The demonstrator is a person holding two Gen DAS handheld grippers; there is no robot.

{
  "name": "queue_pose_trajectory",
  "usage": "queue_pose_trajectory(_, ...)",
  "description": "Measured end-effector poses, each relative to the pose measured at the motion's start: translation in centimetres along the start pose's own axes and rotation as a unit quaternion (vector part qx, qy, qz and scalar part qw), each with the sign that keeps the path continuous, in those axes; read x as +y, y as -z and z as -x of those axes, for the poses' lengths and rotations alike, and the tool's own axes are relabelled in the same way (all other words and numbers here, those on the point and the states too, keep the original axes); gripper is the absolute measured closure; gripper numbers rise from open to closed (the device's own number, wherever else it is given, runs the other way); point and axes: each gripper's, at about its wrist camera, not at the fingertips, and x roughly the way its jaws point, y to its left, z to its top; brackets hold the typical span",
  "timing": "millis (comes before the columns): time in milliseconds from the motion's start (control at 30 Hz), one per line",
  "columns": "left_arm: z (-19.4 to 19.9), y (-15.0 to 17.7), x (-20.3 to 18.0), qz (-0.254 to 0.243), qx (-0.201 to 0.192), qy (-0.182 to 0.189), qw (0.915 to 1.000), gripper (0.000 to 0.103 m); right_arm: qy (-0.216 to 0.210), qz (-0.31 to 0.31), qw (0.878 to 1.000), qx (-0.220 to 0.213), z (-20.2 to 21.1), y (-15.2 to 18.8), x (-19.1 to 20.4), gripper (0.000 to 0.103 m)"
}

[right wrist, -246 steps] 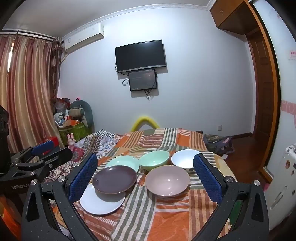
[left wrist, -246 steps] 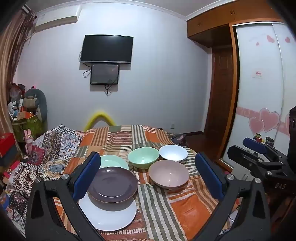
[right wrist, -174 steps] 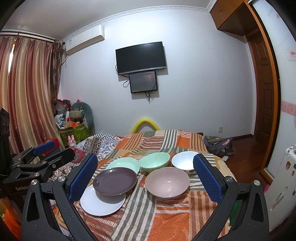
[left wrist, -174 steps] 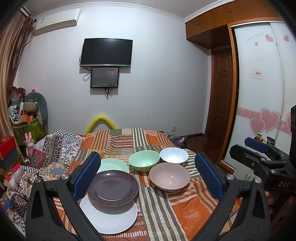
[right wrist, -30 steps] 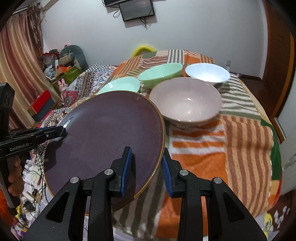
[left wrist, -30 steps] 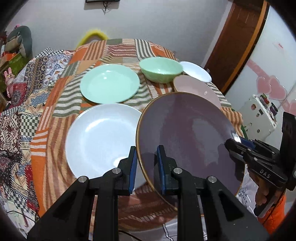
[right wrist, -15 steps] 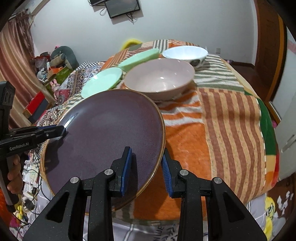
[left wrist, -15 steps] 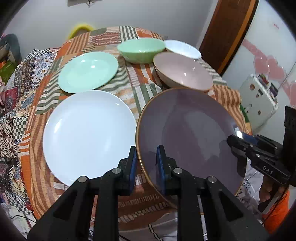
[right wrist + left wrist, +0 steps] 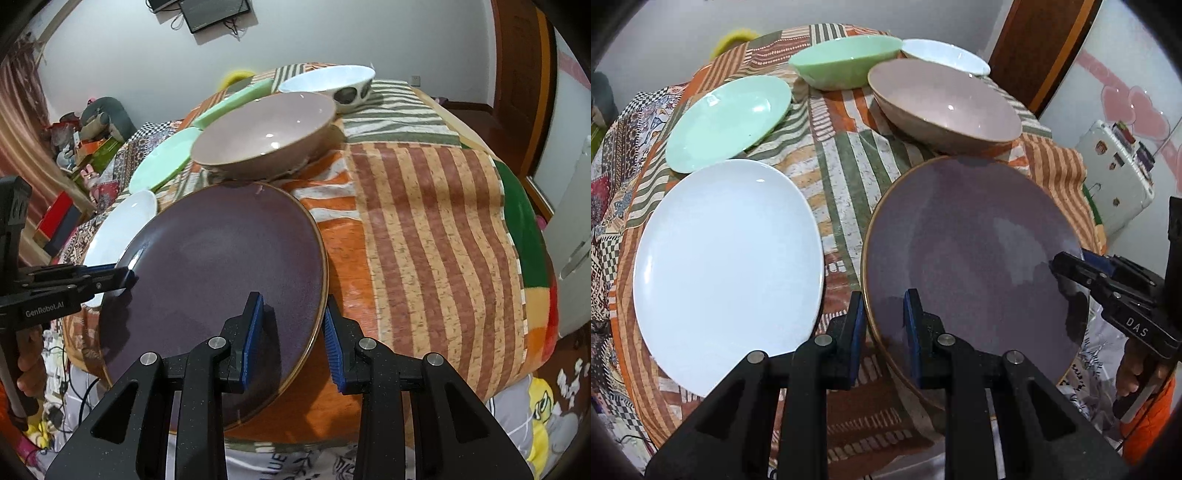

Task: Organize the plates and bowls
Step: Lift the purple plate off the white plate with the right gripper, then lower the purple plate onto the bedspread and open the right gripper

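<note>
A dark purple plate [image 9: 971, 251] with a gold rim is held by both grippers low over the table's near right part. My left gripper [image 9: 884, 325] is shut on its left rim. My right gripper [image 9: 291, 332] is shut on its right rim; the plate also shows in the right wrist view [image 9: 221, 280]. A white plate [image 9: 727, 266] lies to its left. A mint plate [image 9: 727, 114], a mint bowl [image 9: 846, 61], a pink bowl [image 9: 945, 103] and a white bowl [image 9: 945, 55] lie beyond.
The round table has a striped patchwork cloth [image 9: 424, 221]. A white appliance [image 9: 1115, 177] stands right of the table, by a wooden door frame [image 9: 1034, 48]. Clutter and a curtain [image 9: 22, 129] are at the left.
Both grippers have carried the purple plate off the white plate, to the right and down toward the cloth in front of the pink bowl. Both stay shut on its rim.
</note>
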Motion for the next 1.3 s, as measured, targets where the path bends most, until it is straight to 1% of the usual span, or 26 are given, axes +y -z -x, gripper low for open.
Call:
queue_pose_trajectory(133,-1.1,0.0,0.0,0.003,0.011,0.002,0.9999,0.082,0.005,-0.006,1.000,0.009,-0.7,0.2,-0.5,0.074)
queue_pose_trajectory(433,-1.6,0.4,0.3,0.009,0.011,0.006,0.9999,0.082,0.001,-0.008,1.000,0.012,-1.1,0.3,-0.6,0.074)
queue_pose_trajectory(567,-1.5,0.4,0.2,0.010,0.012,0.005,0.9999,0.082,-0.001,-0.004,1.000,0.015,-1.2,0.2,-0.5,0.072)
queue_pose_trajectory(667,-1.2,0.3,0.1,0.010,0.013,0.001,0.9999,0.082,0.007,-0.001,1.000,0.016,-1.1,-0.1,-0.4,0.072)
queue_pose_trajectory(800,0.2,0.3,-0.1,0.009,-0.003,-0.001,1.0000,0.081,0.012,-0.002,1.000,0.008,-0.3,-0.5,-0.4,0.067)
queue_pose_trajectory(967,2.6,0.2,-0.8,0.001,-0.032,0.005,0.9995,0.074,0.008,-0.005,1.000,-0.008,1.4,-1.0,-0.2,0.064)
queue_pose_trajectory(1033,3.6,0.2,-1.1,-0.003,-0.044,0.009,0.9990,0.068,0.007,0.000,1.000,-0.019,2.3,-1.3,0.3,0.063)
queue_pose_trajectory(1067,4.2,0.2,-1.2,-0.005,-0.053,0.011,0.9985,0.063,0.006,0.004,1.000,-0.024,2.7,-1.5,0.6,0.062)
queue_pose_trajectory(1100,4.9,0.2,-1.2,-0.006,-0.061,0.013,0.9980,0.060,0.006,0.007,1.000,-0.030,3.1,-1.6,0.8,0.060)
queue_pose_trajectory(1200,6.7,0.2,-1.0,-0.005,-0.085,0.015,0.9962,0.055,0.008,0.023,0.998,-0.053,4.6,-2.2,1.9,0.052)
queue_pose_trajectory(1300,8.5,0.5,-0.1,0.011,-0.110,0.017,0.9938,0.048,0.004,0.033,0.997,-0.071,5.4,-2.6,3.0,0.046)
